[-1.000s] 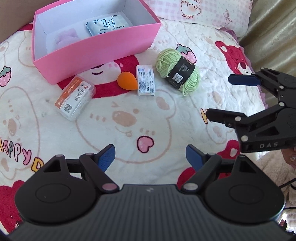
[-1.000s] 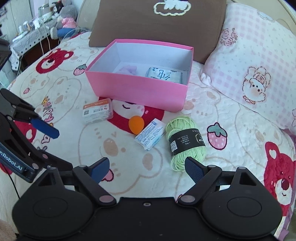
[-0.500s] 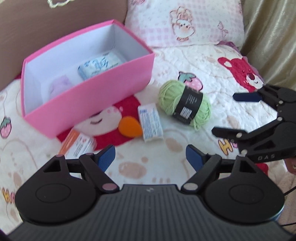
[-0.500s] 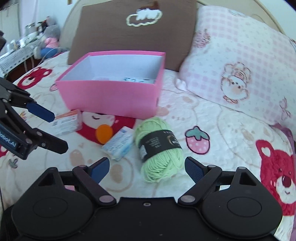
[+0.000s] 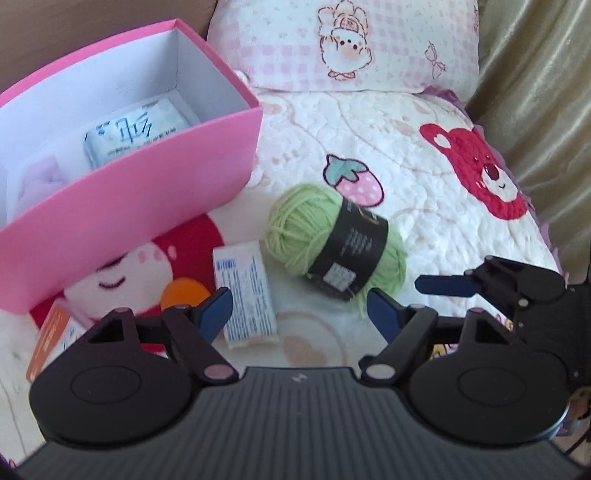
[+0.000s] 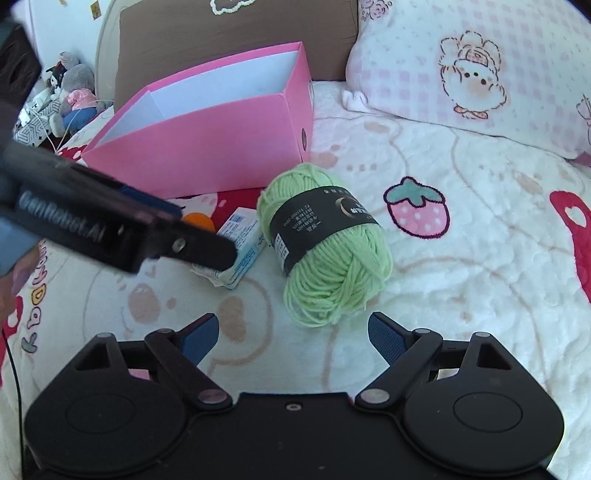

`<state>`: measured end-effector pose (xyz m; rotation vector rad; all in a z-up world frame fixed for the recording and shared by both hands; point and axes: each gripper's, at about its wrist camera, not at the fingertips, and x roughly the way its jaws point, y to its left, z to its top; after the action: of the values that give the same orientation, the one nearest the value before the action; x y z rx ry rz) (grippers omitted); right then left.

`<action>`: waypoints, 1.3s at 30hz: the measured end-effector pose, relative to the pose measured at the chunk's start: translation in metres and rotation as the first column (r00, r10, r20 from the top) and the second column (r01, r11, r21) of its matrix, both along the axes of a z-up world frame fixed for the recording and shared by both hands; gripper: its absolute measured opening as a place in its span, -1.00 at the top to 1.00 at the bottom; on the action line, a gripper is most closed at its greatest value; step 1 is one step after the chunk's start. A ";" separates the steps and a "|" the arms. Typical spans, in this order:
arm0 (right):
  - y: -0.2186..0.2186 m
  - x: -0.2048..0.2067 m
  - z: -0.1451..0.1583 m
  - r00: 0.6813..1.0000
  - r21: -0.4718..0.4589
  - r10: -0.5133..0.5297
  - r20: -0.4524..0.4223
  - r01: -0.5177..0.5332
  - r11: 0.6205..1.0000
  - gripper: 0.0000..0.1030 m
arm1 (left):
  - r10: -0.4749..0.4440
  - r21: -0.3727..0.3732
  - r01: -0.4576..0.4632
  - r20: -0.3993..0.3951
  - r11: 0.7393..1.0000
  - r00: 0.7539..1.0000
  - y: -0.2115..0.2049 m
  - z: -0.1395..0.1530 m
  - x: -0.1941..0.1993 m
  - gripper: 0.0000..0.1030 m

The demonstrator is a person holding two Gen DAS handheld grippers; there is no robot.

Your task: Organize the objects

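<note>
A green yarn ball with a black label lies on the bedspread right of the pink box. Beside it lie a white-blue packet, an orange sponge and an orange-white box. The pink box holds a tissue pack and something lilac. My left gripper hangs just above the packet, jaws closing, nothing pressed between them. My right gripper stands open just short of the yarn.
A pink checked pillow and a brown cushion lie behind the box. A gold curtain bounds the bed's right edge. Stuffed toys sit far left. Open bedspread lies right of the yarn.
Both grippers have dropped closer to the bedspread and the objects. The left one's jaws have narrowed a little and it now hangs over the packet. The right one has neared the yarn.
</note>
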<state>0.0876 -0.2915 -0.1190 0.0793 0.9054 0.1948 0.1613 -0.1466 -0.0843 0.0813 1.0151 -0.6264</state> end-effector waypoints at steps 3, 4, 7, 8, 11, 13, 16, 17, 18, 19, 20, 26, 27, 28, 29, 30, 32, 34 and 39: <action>0.000 0.001 0.000 0.999 -0.015 0.019 0.049 -0.019 1.000 -0.73 | -0.006 0.012 0.006 0.050 1.000 0.999 -0.010 -0.004 0.007 -0.29; -0.001 0.002 0.001 0.998 -0.021 0.024 0.064 -0.023 1.000 -0.73 | -0.007 0.000 0.007 0.049 1.000 0.999 -0.011 -0.005 0.009 -0.27; -0.002 0.006 0.000 0.997 0.006 0.029 0.066 -0.029 1.000 -0.68 | 0.005 -0.051 -0.002 0.054 0.999 0.999 -0.012 -0.008 0.018 -0.27; -0.003 0.007 0.000 0.998 0.021 0.027 0.062 -0.028 0.999 -0.64 | 0.015 -0.067 -0.011 0.048 0.998 0.999 -0.012 -0.009 0.022 -0.26; -0.007 0.009 -0.001 0.998 0.039 0.030 0.054 -0.032 0.999 -0.51 | 0.005 -0.145 -0.007 -0.016 0.989 1.000 -0.009 -0.011 0.033 -0.26; -0.014 0.010 0.000 0.998 0.068 0.024 0.051 -0.027 0.997 -0.43 | -0.010 -0.171 0.010 -0.003 0.985 1.000 -0.008 -0.008 0.032 -0.26; -0.020 0.011 -0.001 0.998 0.087 0.015 0.054 -0.020 0.996 -0.25 | -0.034 -0.110 0.039 0.046 0.993 0.998 -0.017 -0.005 0.032 -0.26; -0.020 0.012 -0.002 0.998 0.077 0.016 0.053 -0.020 0.997 -0.17 | -0.042 -0.101 0.047 0.056 0.994 0.998 -0.020 -0.004 0.034 -0.26; -0.018 0.014 -0.003 0.999 0.066 0.017 0.048 -0.021 0.998 -0.16 | -0.043 -0.097 0.049 0.058 0.994 0.997 -0.022 -0.004 0.036 -0.26; -0.016 0.017 -0.004 0.999 0.056 0.020 0.045 -0.023 0.998 -0.16 | -0.039 -0.101 0.044 0.054 0.994 0.998 -0.023 -0.005 0.040 -0.26; -0.014 0.018 -0.005 0.999 0.050 0.020 0.048 -0.022 0.998 -0.16 | -0.034 -0.107 0.038 0.041 0.993 0.999 -0.025 -0.006 0.044 -0.26; -0.025 0.023 -0.012 0.999 0.043 -0.036 0.040 0.034 0.998 -0.16 | -0.013 -0.154 0.011 -0.007 0.988 1.000 -0.029 -0.022 0.047 -0.18; -0.026 0.023 -0.014 0.999 0.048 -0.038 0.033 0.037 0.998 -0.16 | -0.011 -0.163 0.012 0.003 0.987 1.000 -0.030 -0.023 0.044 -0.17; -0.026 0.024 -0.016 0.999 0.047 -0.041 0.030 0.039 0.998 -0.17 | -0.012 -0.167 0.015 0.017 0.986 1.000 -0.031 -0.024 0.042 -0.16; -0.026 0.025 -0.017 0.999 0.043 -0.042 0.028 0.041 0.998 -0.19 | -0.016 -0.168 0.020 0.028 0.986 0.999 -0.032 -0.024 0.040 -0.12; -0.025 0.026 -0.018 0.999 0.038 -0.044 0.027 0.043 0.998 -0.19 | -0.019 -0.163 0.024 0.033 0.986 0.999 -0.034 -0.024 0.038 -0.09; -0.023 0.030 -0.023 0.999 0.027 -0.050 0.021 0.050 0.998 -0.19 | -0.019 -0.165 0.021 0.014 0.986 1.000 -0.035 -0.024 0.037 -0.07; -0.020 0.032 -0.027 0.999 0.013 -0.049 0.018 0.049 0.999 -0.20 | -0.009 -0.177 0.003 -0.035 0.984 0.999 -0.033 -0.024 0.036 -0.07; -0.018 0.029 -0.024 0.999 0.014 -0.032 0.033 0.032 0.999 -0.20 | 0.010 -0.199 -0.027 -0.089 0.980 0.996 -0.025 -0.026 0.030 -0.05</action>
<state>0.1164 -0.3092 -0.1431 0.1024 0.8695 0.1718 0.1910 -0.1717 -0.1102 -0.1332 1.0305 -0.7167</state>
